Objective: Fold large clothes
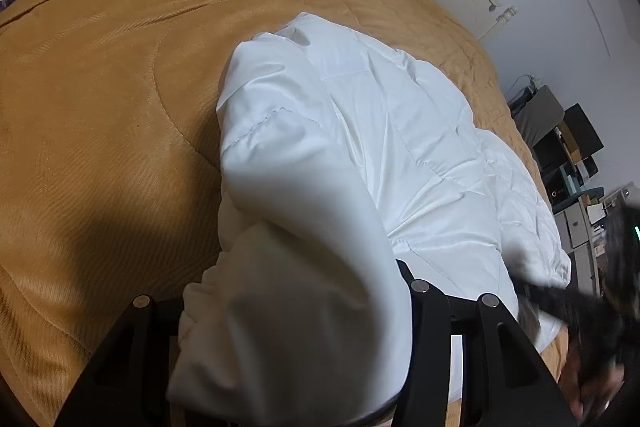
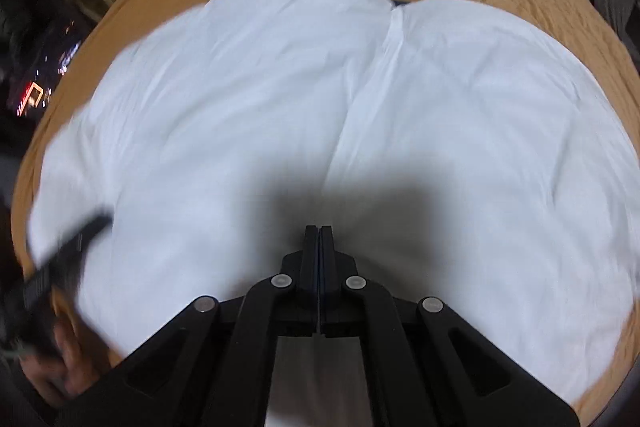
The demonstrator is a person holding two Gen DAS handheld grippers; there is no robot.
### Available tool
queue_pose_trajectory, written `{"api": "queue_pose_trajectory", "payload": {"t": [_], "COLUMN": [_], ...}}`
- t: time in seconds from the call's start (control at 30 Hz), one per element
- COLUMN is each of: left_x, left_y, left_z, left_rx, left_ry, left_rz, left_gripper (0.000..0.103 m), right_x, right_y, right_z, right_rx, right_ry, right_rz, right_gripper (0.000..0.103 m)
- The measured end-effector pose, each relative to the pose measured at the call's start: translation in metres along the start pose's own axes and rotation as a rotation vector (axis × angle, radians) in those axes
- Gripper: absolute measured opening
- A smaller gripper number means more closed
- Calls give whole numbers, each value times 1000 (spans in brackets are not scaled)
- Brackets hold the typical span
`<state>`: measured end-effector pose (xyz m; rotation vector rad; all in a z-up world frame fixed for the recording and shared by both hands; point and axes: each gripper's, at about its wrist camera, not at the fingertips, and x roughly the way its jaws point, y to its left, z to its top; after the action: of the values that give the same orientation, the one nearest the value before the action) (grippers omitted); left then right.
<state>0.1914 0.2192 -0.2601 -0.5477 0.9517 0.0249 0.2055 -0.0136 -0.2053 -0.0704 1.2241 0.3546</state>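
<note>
The left gripper points steeply down, its jaws clamped on a thick fold of the white padded garment. The right gripper hangs above the same garment, jaws pressed together and empty, a hand blurred beside it.

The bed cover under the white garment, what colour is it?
The bed cover is a golden tan; the left wrist view shows it best.

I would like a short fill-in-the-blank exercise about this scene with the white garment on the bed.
1. The white garment lies on a bedspread of ____ colour.
2. The right gripper has its jaws ____, with nothing between them.
3. A thick fold of the garment sits between the fingers of the ____ gripper.

Missing words: orange-brown; shut; left
</note>
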Motion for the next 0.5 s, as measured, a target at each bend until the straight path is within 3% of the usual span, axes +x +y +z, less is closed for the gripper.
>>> {"api": "queue_pose_trajectory", "payload": {"t": [0.1,0.23,0.3,0.4,0.5], "left_x": [2,3,1,2,4], "left_y": [0,-2,-6,-7,-6], "left_z": [-1,-1,-1,0,1], "left_rx": [-4,5,22,22,14], "left_ry": [3,7,-2,-4,-1], "left_rz": [-4,-5,5,12,8], "left_gripper": [50,50,50,50,50], "right_x": [-16,0,11,17,23], "right_y": [3,-13,-29,-57,-62], "right_z": [-40,-64,-50,0,64], "right_rx": [2,49,107,186,136], "right_ry": [25,55,80,58,-33], "right_rz": [42,72,134,199,85], "right_gripper": [0,0,0,0,0]}}
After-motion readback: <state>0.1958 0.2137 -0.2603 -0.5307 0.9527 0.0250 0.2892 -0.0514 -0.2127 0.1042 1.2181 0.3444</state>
